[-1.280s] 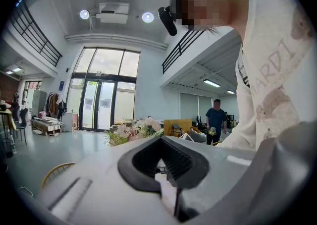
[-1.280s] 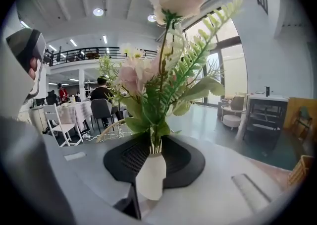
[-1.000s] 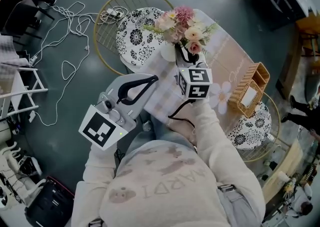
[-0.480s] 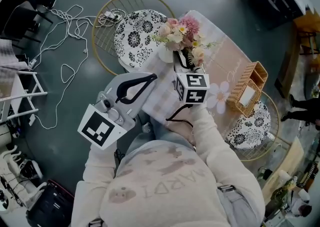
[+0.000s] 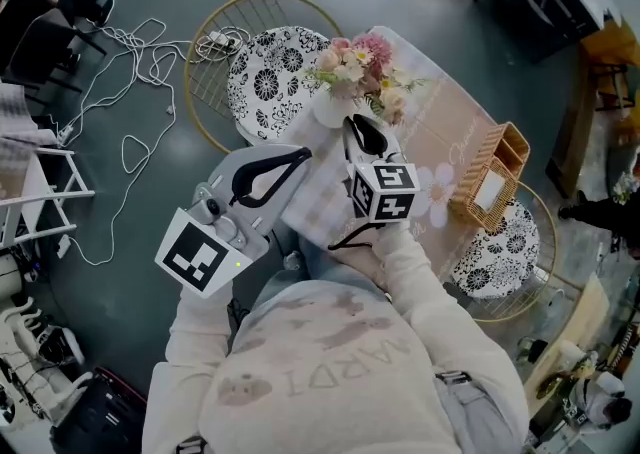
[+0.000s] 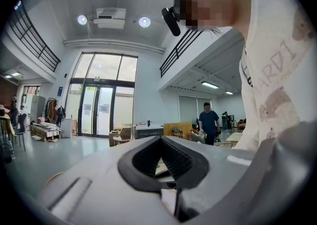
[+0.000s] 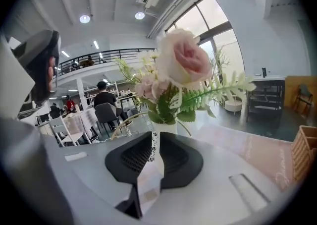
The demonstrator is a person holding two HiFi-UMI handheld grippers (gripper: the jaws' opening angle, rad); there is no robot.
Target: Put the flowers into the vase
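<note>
A dark grey-green floor (image 5: 420, 12) is seen, strewn with white cables (image 5: 130, 92). Gold-wire round chairs (image 5: 262, 67) with black-and-white patterned cushions are set beside a pale pink table (image 5: 450, 127). Tall windows (image 6: 101, 97), round ceiling lights (image 6: 144, 22) and a railed mezzanine (image 7: 114, 54) are shown.

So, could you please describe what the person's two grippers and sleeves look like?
Both the left gripper and right gripper have light grey bodies with black ribbed pads shaped into a loop. Each carries a white cube printed with black square markers. A thin black cable trails from the right one. The sleeves are cream.
</note>
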